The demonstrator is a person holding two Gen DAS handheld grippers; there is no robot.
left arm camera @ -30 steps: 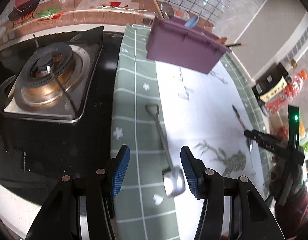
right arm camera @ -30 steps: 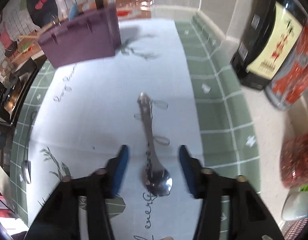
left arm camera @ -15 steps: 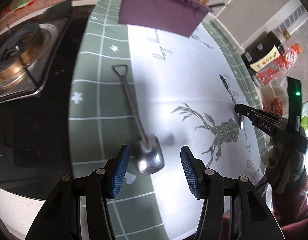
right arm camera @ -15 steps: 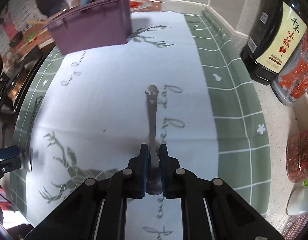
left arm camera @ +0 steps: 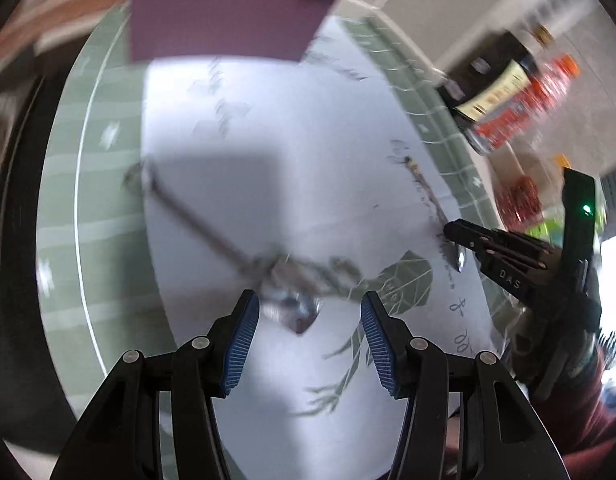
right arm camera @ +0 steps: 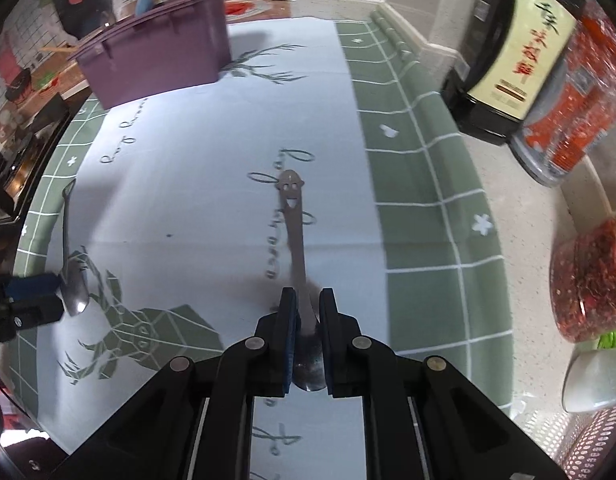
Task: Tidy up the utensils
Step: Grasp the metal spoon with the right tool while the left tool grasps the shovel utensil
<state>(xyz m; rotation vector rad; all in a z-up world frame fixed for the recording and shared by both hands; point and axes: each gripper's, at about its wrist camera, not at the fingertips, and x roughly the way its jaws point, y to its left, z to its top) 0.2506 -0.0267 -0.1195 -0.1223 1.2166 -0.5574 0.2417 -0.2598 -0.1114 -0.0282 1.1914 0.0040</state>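
My right gripper [right arm camera: 308, 312] had its fingers clamped on the smiley-handled spoon [right arm camera: 294, 216] at low centre, handle pointing up-frame over the deer-print cloth [right arm camera: 188, 200]. My left gripper [left arm camera: 308, 320] stood open around the blurred shovel-handled spoon [left arm camera: 292, 304], its bowl low in the frame. The purple utensil box [right arm camera: 156, 64] sat upper left, the soy sauce bottle [right arm camera: 516, 48] upper right.

Black tongs [left arm camera: 308, 320], ribbed blue pads [left arm camera: 240, 344], silver screws.
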